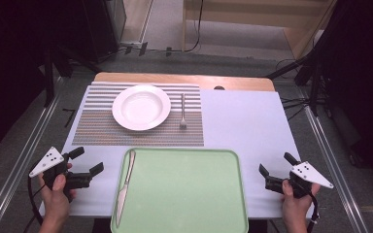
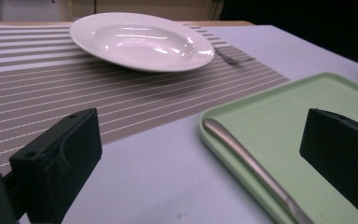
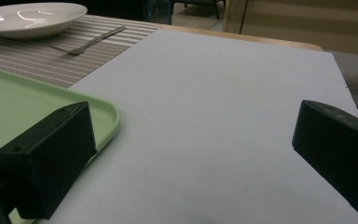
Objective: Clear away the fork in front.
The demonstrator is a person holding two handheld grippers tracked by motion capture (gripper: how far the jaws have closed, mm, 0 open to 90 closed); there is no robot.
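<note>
Currently, left to right:
left hand-held gripper (image 1: 87, 162): jaws spread wide, nothing gripped, just beside tray
knife (image 1: 125, 187): flat along tray's left edge
tray (image 1: 223, 160): green, near counter edge
plate (image 1: 141, 107): white, on striped placemat (image 1: 97, 127)
fork (image 1: 183, 111): right of plate
right hand-held gripper (image 1: 276, 169): released, nothing gripped

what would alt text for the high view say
A person holds the left gripper and right gripper, both open, at either side of a green tray with a knife on its left edge. Beyond, a white plate and fork lie on a striped placemat.
</note>
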